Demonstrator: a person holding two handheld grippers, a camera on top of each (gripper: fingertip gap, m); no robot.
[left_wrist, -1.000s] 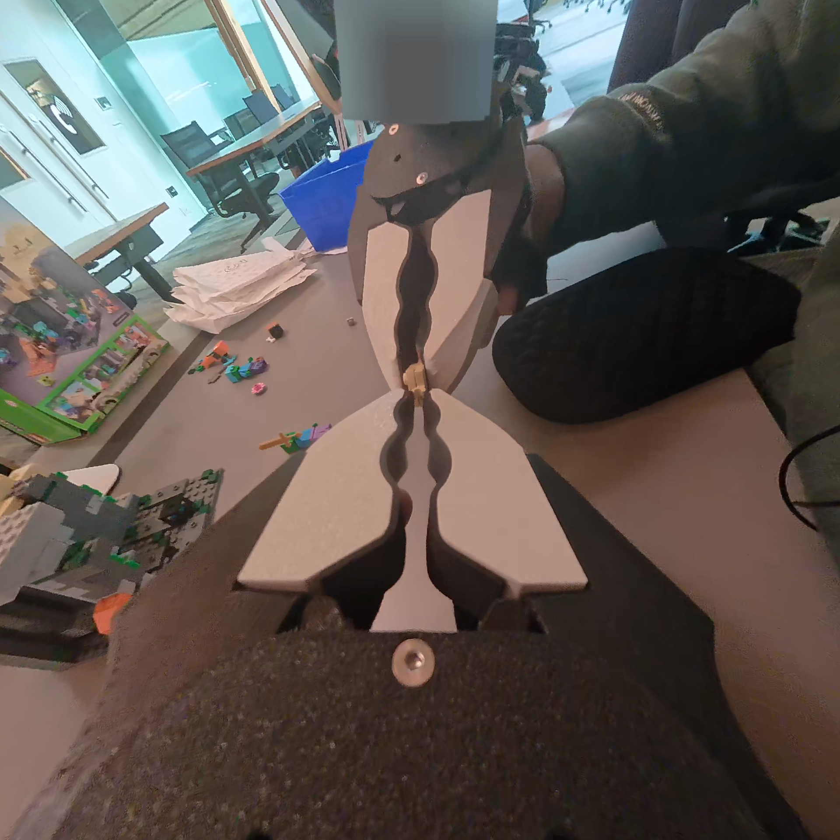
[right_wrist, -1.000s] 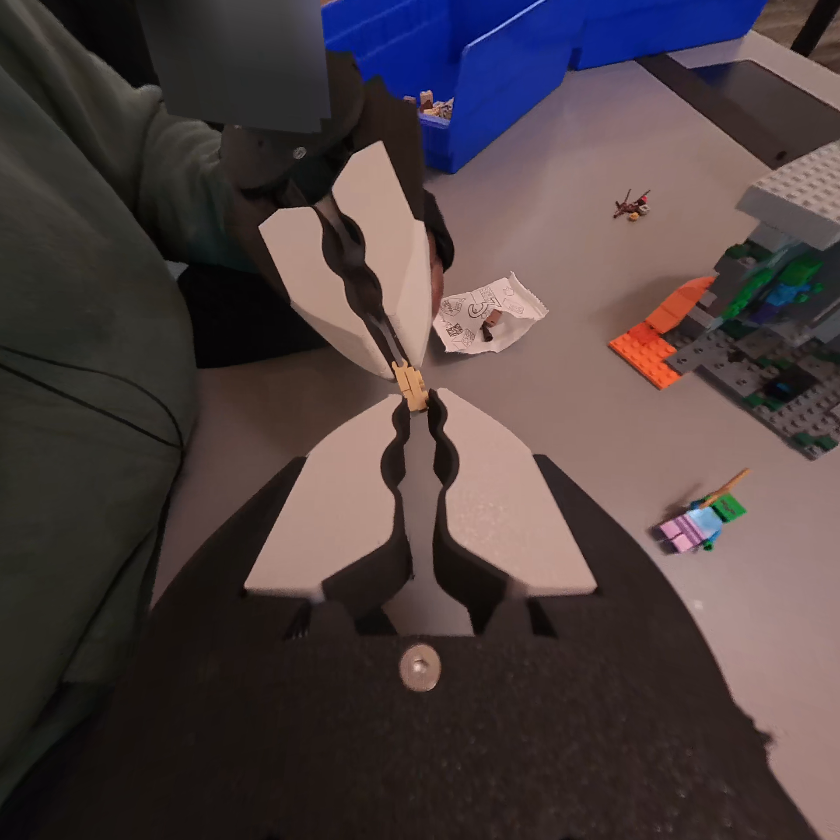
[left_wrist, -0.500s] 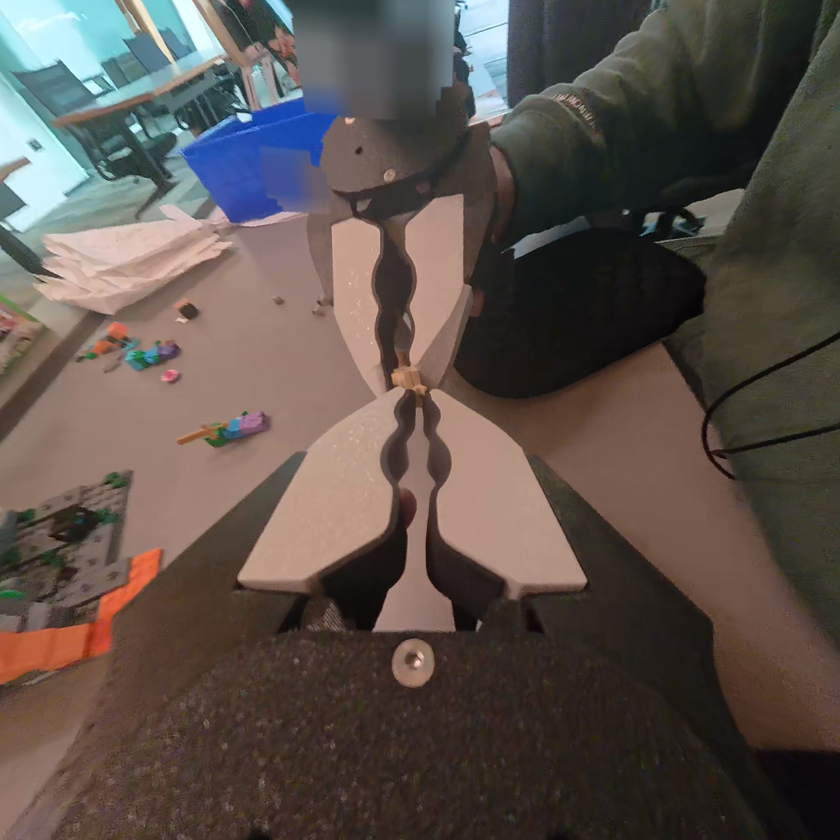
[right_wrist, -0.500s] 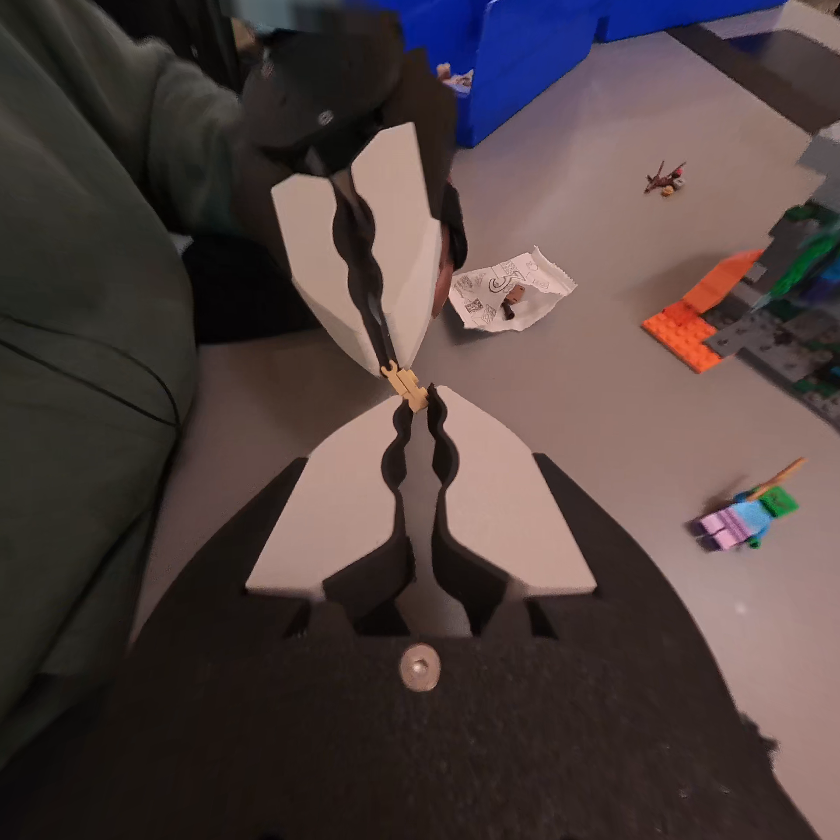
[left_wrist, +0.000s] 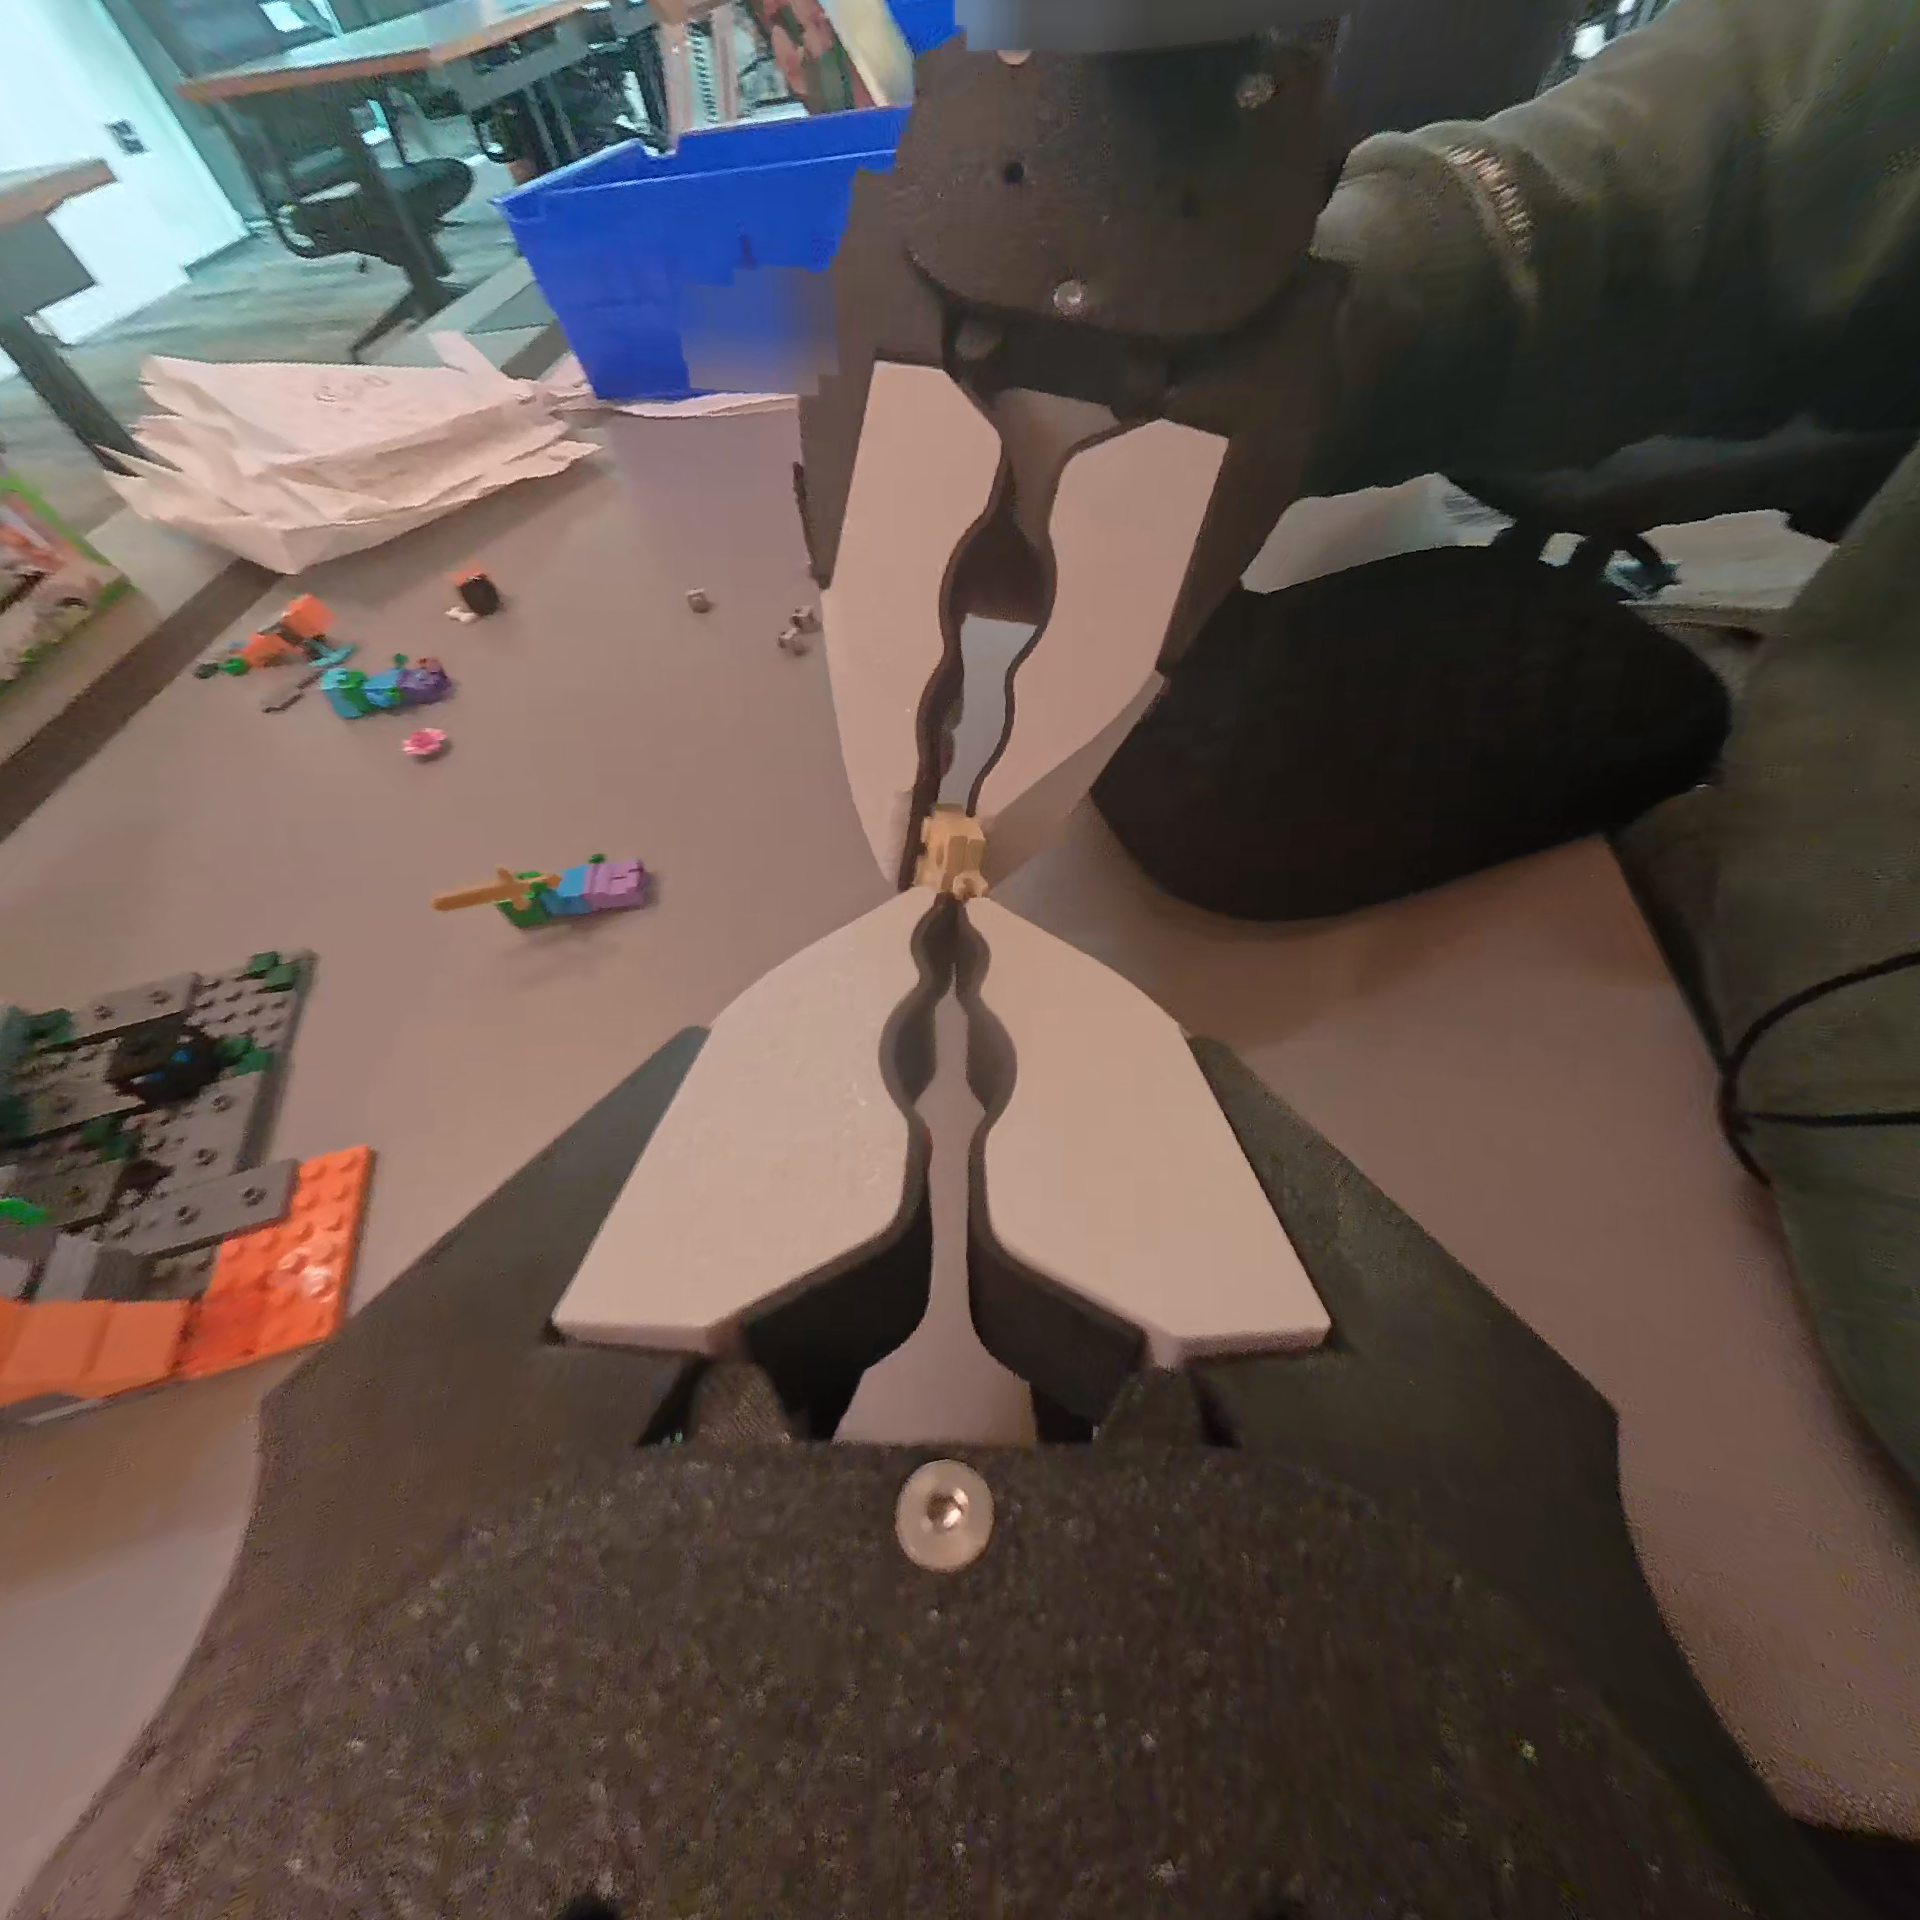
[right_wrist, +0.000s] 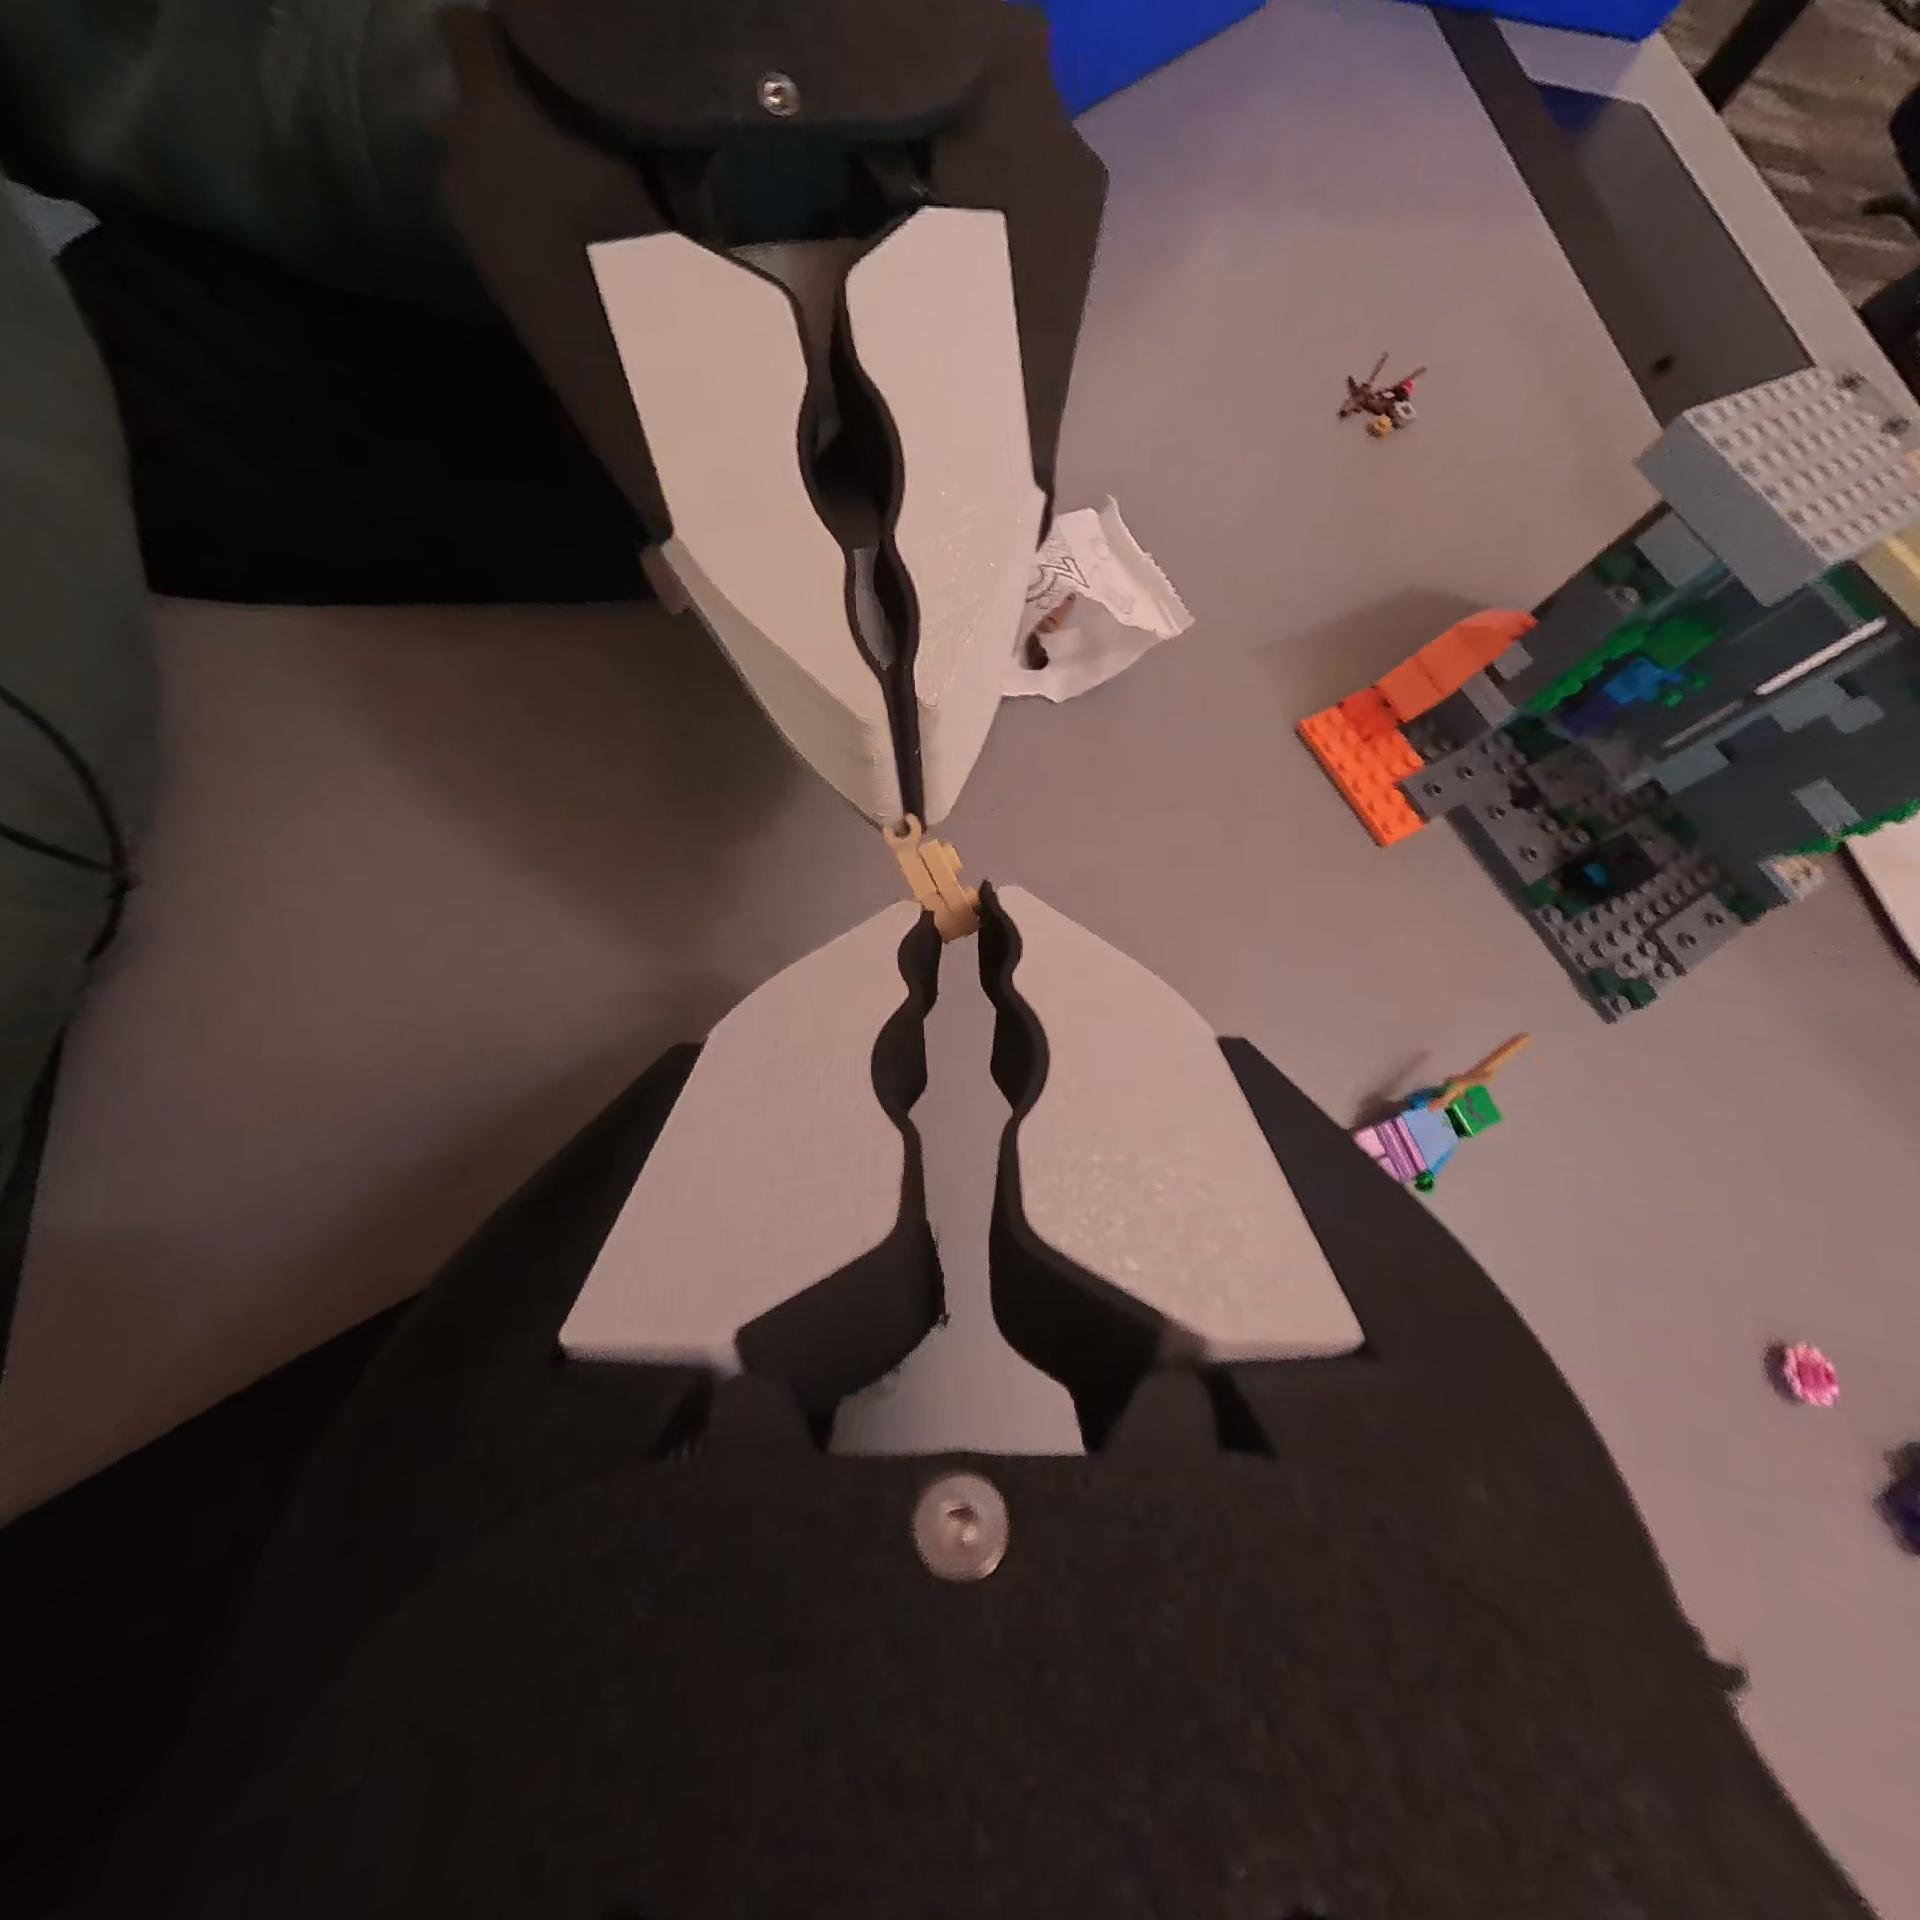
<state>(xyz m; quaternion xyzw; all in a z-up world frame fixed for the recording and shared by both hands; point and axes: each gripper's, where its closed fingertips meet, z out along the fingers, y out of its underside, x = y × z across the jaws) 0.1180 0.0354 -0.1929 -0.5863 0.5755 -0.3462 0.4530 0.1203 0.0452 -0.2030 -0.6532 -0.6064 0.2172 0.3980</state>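
Tip to tip above a grey table (left_wrist: 644, 582): left gripper (left_wrist: 948, 906) and right gripper (right_wrist: 961, 914) each pinched narrow on one end of tan piece (left_wrist: 951, 847), minifigure (right_wrist: 1439, 1122) lying right of right fingertips.

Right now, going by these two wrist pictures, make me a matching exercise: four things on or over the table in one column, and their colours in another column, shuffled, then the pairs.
Things
1. small brick piece pinched between the tips of the left gripper and the right gripper
2. bin at the far end of the table
3. flat plate at the near corner of the brick model
4. flower piece lying loose

Colours
A. pink
B. tan
C. orange
D. blue

Pairs: 1-B, 2-D, 3-C, 4-A
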